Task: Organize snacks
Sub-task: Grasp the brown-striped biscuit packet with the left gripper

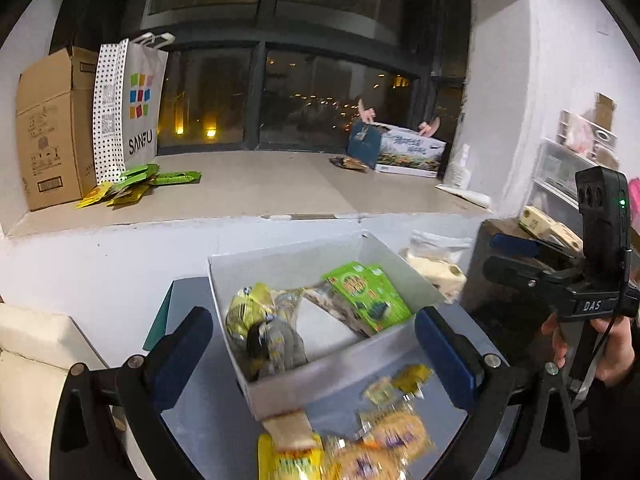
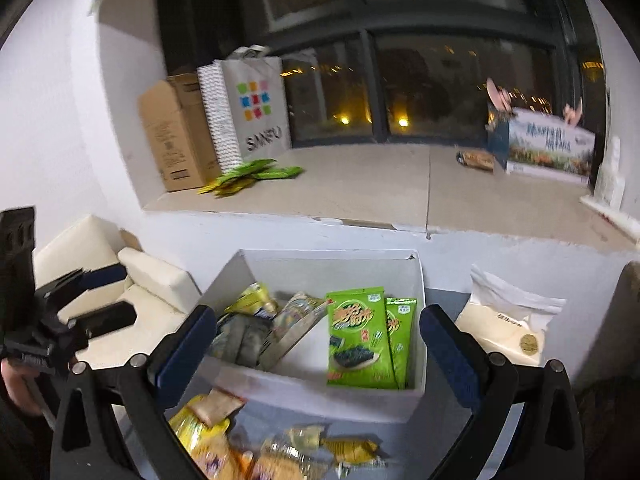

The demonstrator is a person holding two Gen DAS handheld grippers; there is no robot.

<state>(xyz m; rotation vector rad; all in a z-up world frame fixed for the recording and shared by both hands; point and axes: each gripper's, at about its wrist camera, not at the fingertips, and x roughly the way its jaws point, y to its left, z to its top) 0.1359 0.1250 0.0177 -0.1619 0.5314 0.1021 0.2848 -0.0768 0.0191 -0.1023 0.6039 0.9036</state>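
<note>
A white open box (image 1: 280, 390) (image 2: 340, 264) stands on a grey table. Inside it lie green seaweed packets (image 1: 366, 294) (image 2: 356, 338) on the right and yellow and grey snack bags (image 1: 264, 328) (image 2: 248, 328) on the left. Loose yellow snack packets (image 1: 360, 444) (image 2: 248, 444) lie on the table in front of the box. My left gripper (image 1: 312, 348) is open and empty, its fingers either side of the box. My right gripper (image 2: 316, 356) is open and empty above the box front. It also shows in the left wrist view (image 1: 516, 256), at the right.
A window ledge behind holds a cardboard box (image 1: 52, 128), a SANFU bag (image 1: 132, 108), green packets (image 1: 148, 180) and a printed carton (image 1: 404, 152). A cream tissue pack (image 2: 508, 324) lies right of the box. A cream cushioned seat (image 2: 132, 288) is at the left.
</note>
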